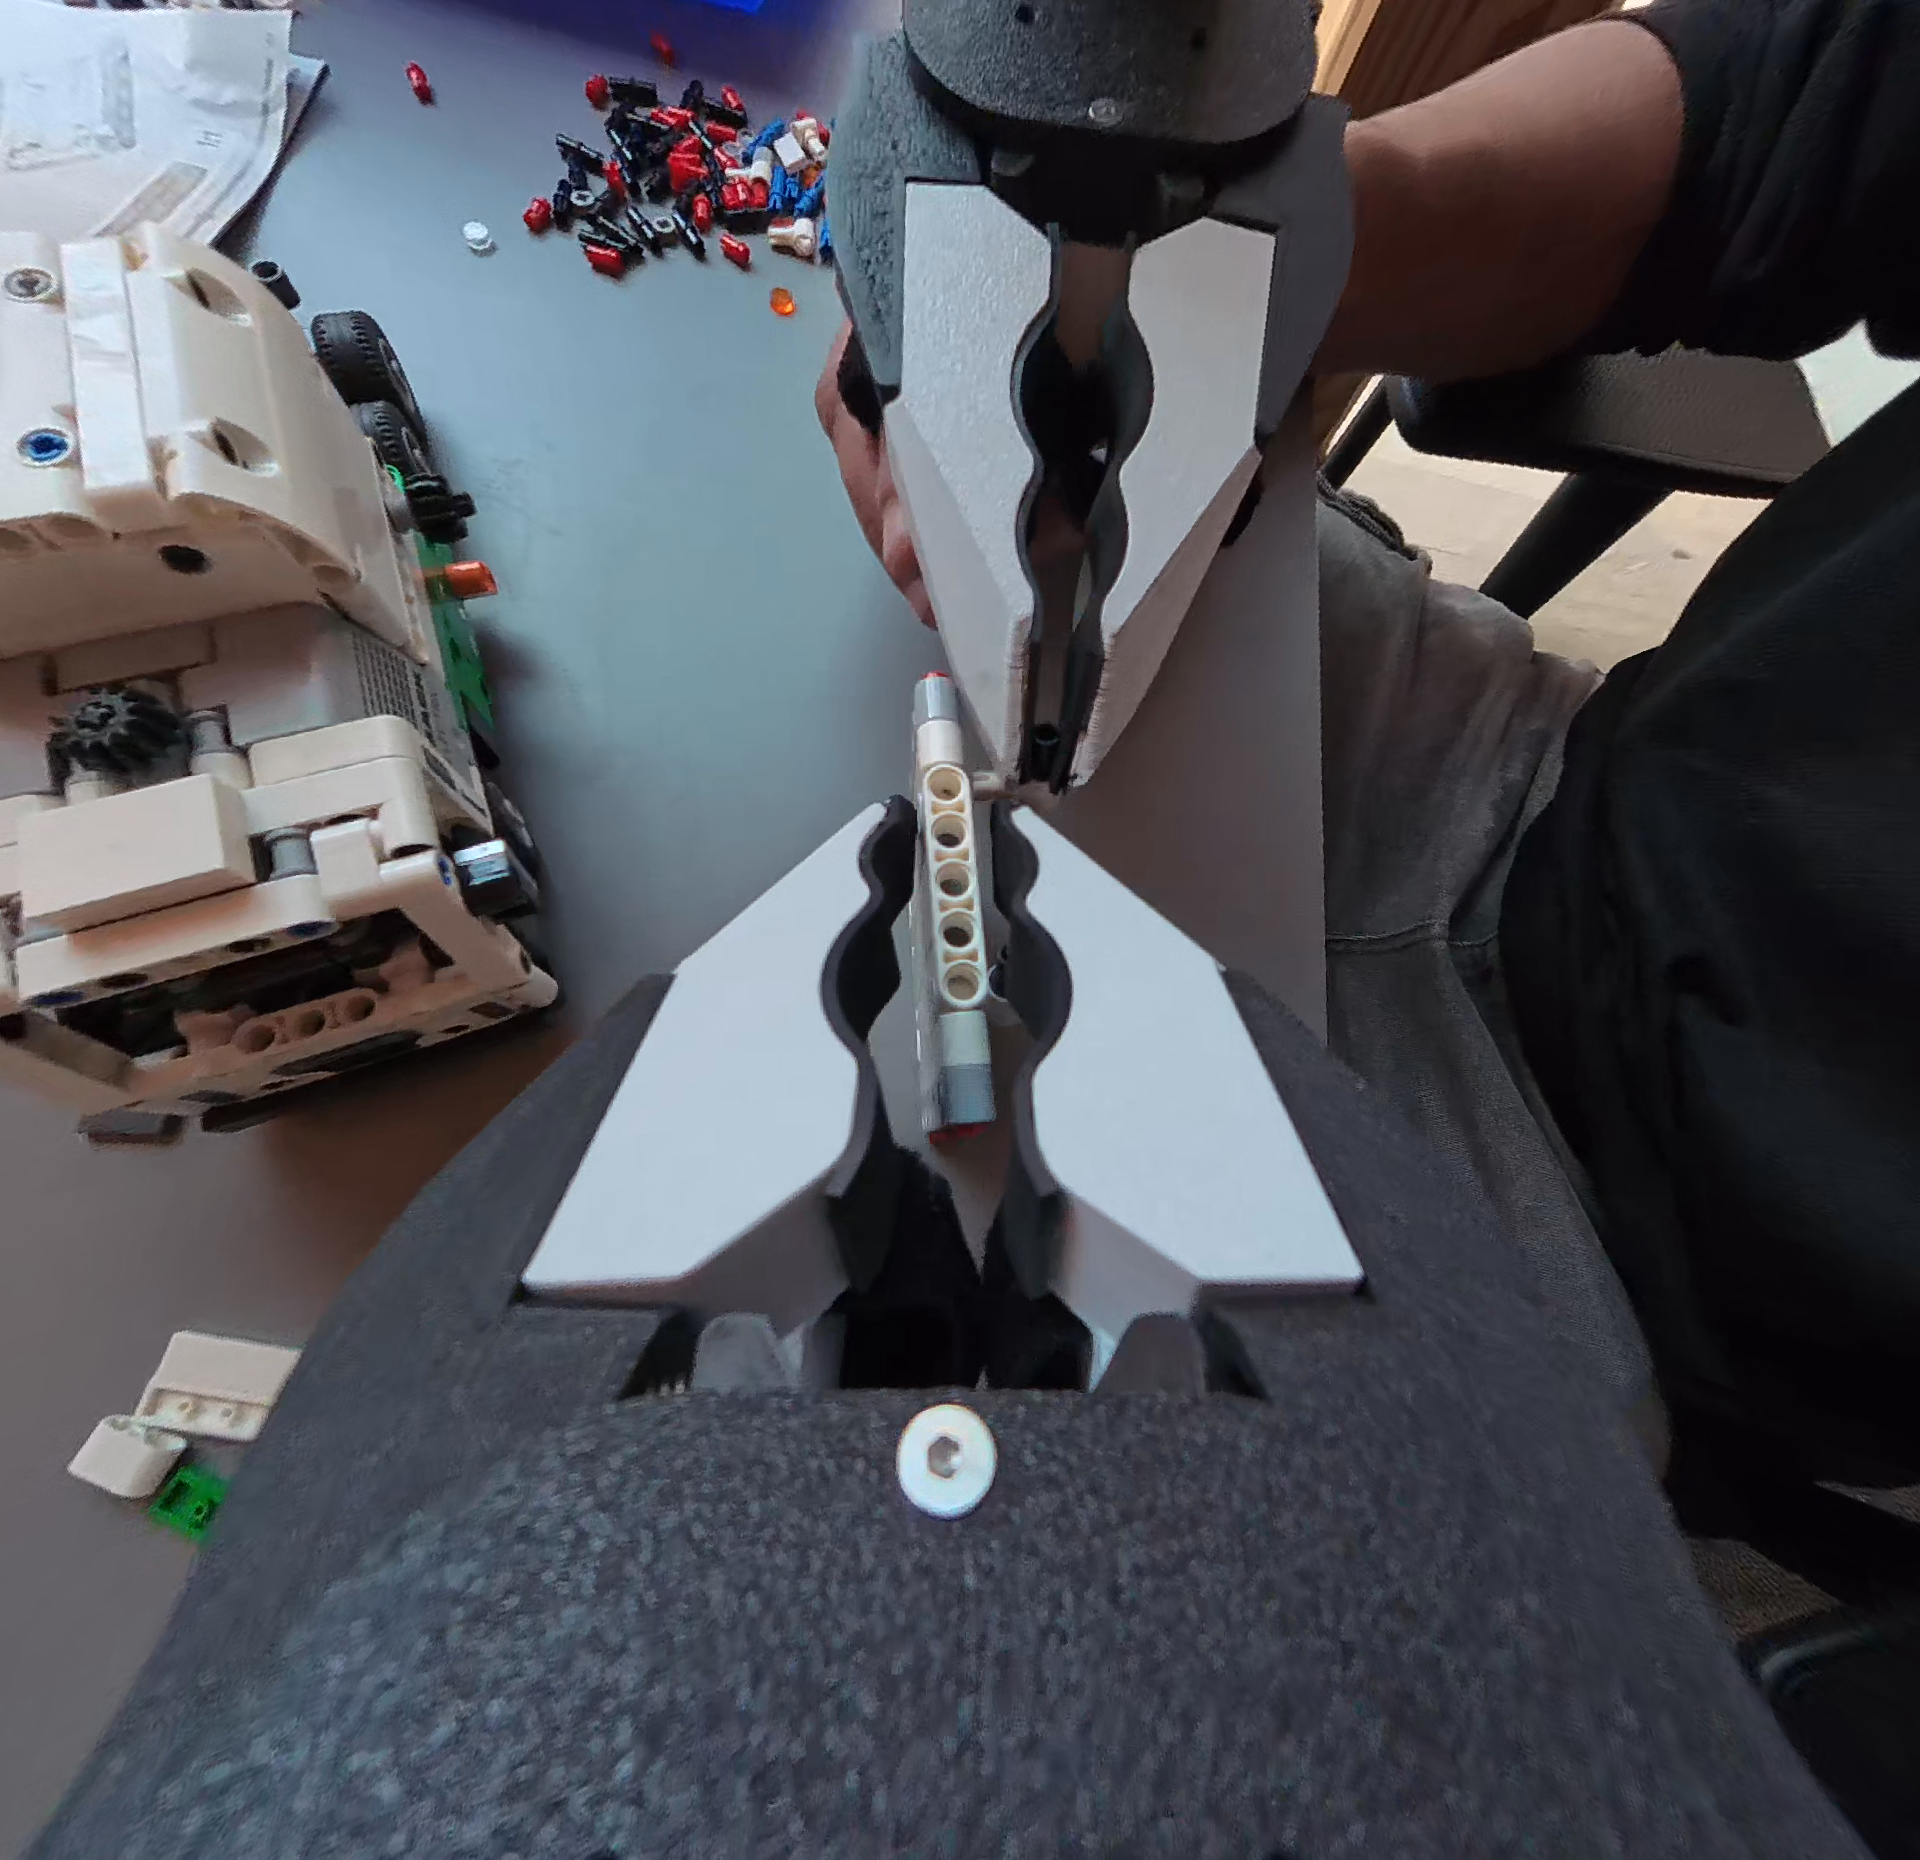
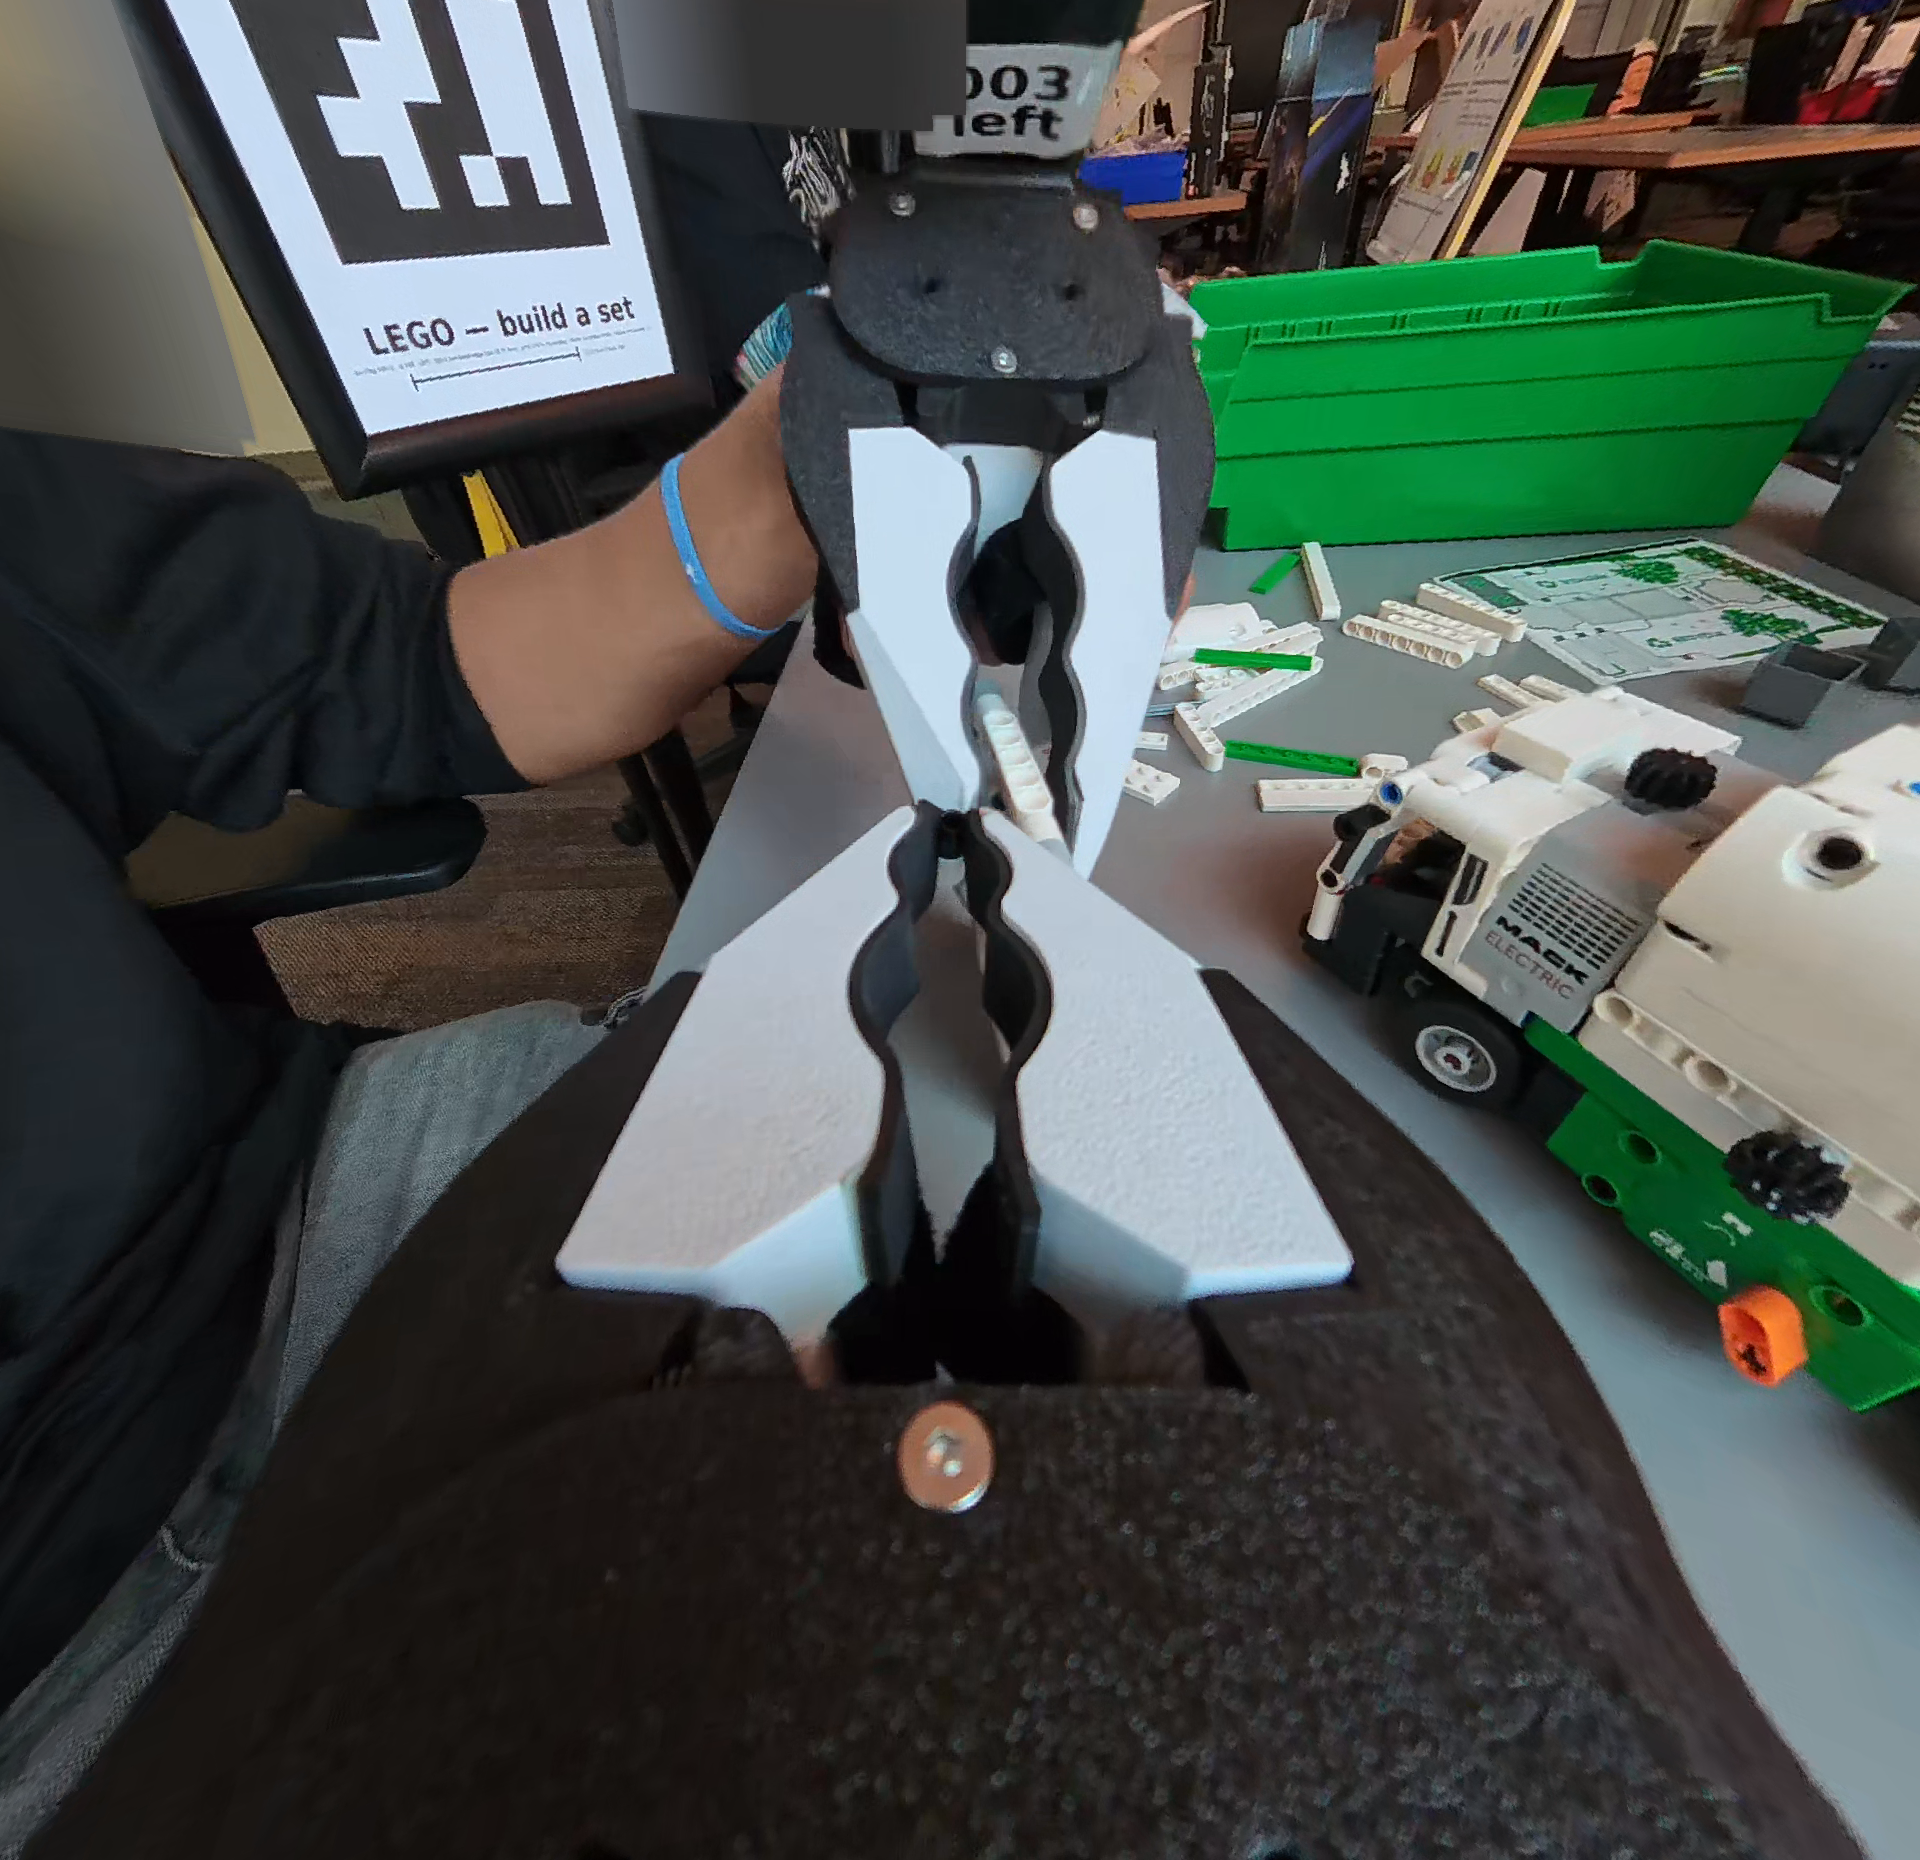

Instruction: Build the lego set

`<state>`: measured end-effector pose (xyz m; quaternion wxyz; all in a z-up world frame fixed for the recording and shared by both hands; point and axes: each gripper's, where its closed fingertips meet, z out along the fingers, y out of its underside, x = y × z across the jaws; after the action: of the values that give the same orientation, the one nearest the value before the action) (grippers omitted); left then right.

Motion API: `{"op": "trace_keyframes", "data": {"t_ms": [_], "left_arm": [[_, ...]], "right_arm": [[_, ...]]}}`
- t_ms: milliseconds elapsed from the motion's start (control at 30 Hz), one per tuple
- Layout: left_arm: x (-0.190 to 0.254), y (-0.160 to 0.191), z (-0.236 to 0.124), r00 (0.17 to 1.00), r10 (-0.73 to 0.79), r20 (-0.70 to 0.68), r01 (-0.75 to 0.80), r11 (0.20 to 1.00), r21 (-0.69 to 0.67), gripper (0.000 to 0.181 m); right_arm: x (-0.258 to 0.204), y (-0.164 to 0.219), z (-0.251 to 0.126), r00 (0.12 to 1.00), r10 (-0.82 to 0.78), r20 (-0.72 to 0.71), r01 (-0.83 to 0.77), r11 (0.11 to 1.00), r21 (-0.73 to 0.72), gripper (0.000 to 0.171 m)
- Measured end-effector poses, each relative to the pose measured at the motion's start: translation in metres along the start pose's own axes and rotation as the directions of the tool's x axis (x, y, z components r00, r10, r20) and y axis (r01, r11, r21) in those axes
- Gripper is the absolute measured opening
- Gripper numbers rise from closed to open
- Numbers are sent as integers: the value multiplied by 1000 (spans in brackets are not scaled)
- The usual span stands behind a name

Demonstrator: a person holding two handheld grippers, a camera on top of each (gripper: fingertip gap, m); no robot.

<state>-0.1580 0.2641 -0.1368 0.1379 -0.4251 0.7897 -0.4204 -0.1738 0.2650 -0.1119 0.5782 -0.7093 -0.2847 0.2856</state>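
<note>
Both claws meet tip to tip above the near edge of the table. My left gripper [image 1: 951,823] pinches a white holed beam [image 1: 956,901] between its wavy black pads; the beam is a narrow bar with a row of round holes, and a grey ribbed cylinder with a red tip sticks out at each end. My right gripper [image 2: 951,831] is pressed together on a small black pin [image 2: 952,836], a stubby peg held just beside the far end of the beam; whether pin and beam touch I cannot tell. The fingers are smooth white wedges set in grainy black housings, each with a round screw in the middle.

On the matte grey table [image 1: 644,522] sits the partly built truck [image 2: 1621,979], glossy white over a green base, with black gears, rubber tyres and an orange knob. Small red, black and blue pins [image 1: 686,184] lie scattered in a heap, loose white beams [image 2: 1423,631] and green strips lie farther off, and an instruction booklet [image 1: 135,117] lies open. A green plastic bin [image 2: 1507,397] stands behind them, a framed sign [image 2: 416,179] with a black-and-white marker stands beside the table, and a cluttered workshop lies beyond.
</note>
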Motion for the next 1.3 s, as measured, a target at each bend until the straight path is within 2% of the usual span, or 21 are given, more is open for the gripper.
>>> {"op": "trace_keyframes", "data": {"t_ms": [200,333,567,767,1300], "left_arm": [[5,2,-4,995,45,-94,-39,998,57,23],[5,0,-4,988,67,-139,-52,993,109,23],[-3,-5,-6,971,31,-238,16,981,193,23],[-7,-5,-10,986,95,-138,-63,974,217,23],[3,-7,-3,986,134,-98,-112,974,199,30]], "right_arm": [[-2,1,4,993,-9,114,11,1000,-16,3],[1,1,0,987,-58,149,62,998,-23,3],[12,-7,2,981,-82,173,85,996,-7,3],[7,-4,-1,984,-73,165,72,997,16,3],[6,7,4,988,-69,141,76,996,-39,3]]}}
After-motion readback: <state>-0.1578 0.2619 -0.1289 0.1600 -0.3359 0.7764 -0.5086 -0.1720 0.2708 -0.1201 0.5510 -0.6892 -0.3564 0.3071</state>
